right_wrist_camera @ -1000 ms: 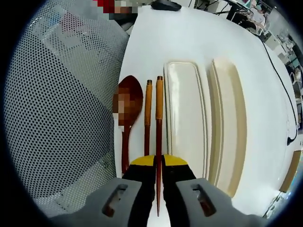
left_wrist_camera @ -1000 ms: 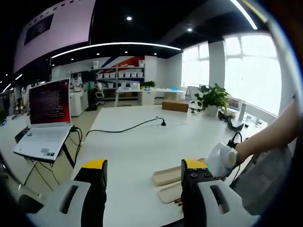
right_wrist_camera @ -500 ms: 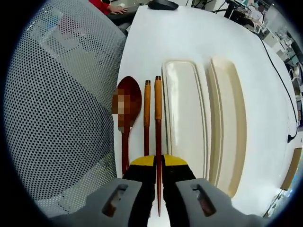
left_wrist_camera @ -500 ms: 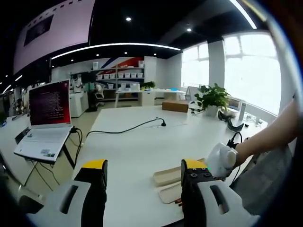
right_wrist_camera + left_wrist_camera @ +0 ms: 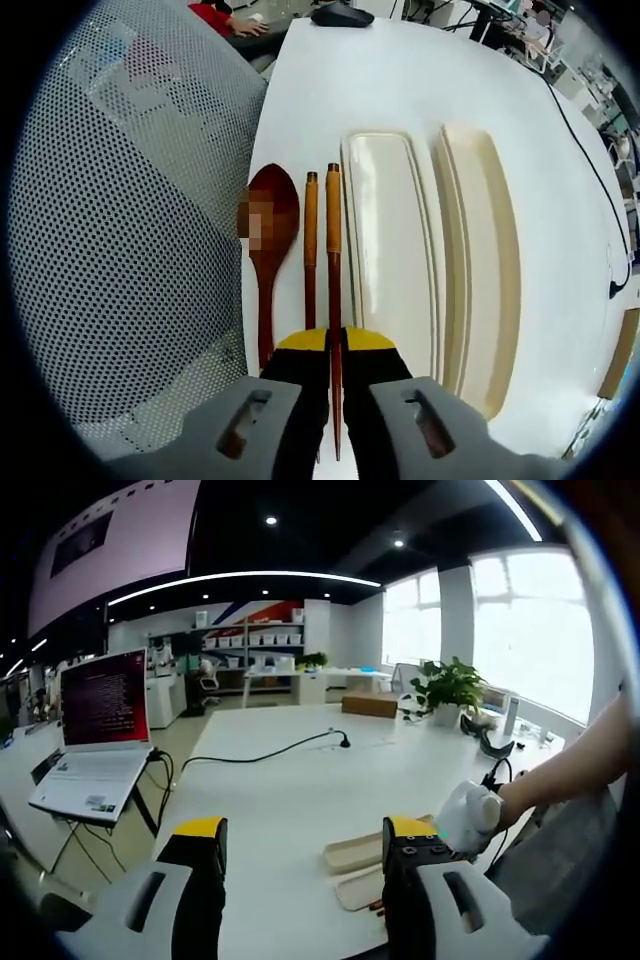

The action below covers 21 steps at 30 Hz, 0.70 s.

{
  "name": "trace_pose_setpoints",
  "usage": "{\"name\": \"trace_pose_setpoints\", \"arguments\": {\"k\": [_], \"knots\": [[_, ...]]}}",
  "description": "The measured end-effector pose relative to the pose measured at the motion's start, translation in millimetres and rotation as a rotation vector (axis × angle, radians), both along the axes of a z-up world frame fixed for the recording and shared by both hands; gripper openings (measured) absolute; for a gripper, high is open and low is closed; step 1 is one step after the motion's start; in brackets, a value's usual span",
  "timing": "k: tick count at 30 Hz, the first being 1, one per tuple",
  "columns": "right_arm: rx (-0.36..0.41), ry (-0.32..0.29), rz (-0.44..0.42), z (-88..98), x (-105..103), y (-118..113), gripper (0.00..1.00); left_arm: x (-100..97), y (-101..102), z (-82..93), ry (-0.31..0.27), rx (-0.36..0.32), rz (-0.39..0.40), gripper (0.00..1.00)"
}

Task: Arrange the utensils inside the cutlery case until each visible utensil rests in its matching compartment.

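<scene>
Bright open office, big white tabletop (image 5: 300,790) with a red-screen laptop (image 5: 95,720) off to the side on its own stand and a black cable (image 5: 270,748) across the far part. In the right gripper view your right hand-held gripper (image 5: 335,345) is clamped on one dark-red wooden chopstick (image 5: 333,250), jaws nearly touching around its shaft. Over the last second that chopstick has slid a little in the picture relative to the jaws and sits a touch further from the case edge; small change, so judged as a lift or a re-aim barely begun, nothing placed yet. The second orange-brown wooden chopstick (image 5: 311,245) lies just beside it on the tabletop, and the dark-brown wooden spoon (image 5: 266,240) beside that, near the table edge and a grey mesh chair back (image 5: 130,230). All three are parallel, long axes running along your jaws, spoon bowl and thick chopstick ends pointing away from you. The two cream oblong cutlery case trays (image 5: 395,260) run the same way, beside the held chopstick; both look bare. Your left hand-held gripper (image 5: 305,840) hangs wide apart, holding nothing, well clear of the case; no change there.
</scene>
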State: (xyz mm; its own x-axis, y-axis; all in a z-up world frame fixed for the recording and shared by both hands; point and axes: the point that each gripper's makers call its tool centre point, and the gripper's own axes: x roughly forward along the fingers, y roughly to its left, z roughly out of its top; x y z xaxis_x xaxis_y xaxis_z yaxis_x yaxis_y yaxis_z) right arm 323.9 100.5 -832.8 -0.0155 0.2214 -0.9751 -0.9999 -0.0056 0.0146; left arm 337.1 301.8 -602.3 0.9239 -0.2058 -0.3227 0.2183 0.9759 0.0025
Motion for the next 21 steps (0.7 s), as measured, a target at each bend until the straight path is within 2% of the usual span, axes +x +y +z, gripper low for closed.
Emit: {"name": "trace_pose_setpoints", "arguments": {"k": [4,21], "knots": [[0.001,-0.018,0.002,0.0,2,1,0.0,0.2,1,0.2,-0.002,-0.001,0.002,0.64],[0.025,-0.003,-0.015,13.9,5,4,0.0,0.8,0,0.2,-0.002,0.002,0.001,0.64]]}}
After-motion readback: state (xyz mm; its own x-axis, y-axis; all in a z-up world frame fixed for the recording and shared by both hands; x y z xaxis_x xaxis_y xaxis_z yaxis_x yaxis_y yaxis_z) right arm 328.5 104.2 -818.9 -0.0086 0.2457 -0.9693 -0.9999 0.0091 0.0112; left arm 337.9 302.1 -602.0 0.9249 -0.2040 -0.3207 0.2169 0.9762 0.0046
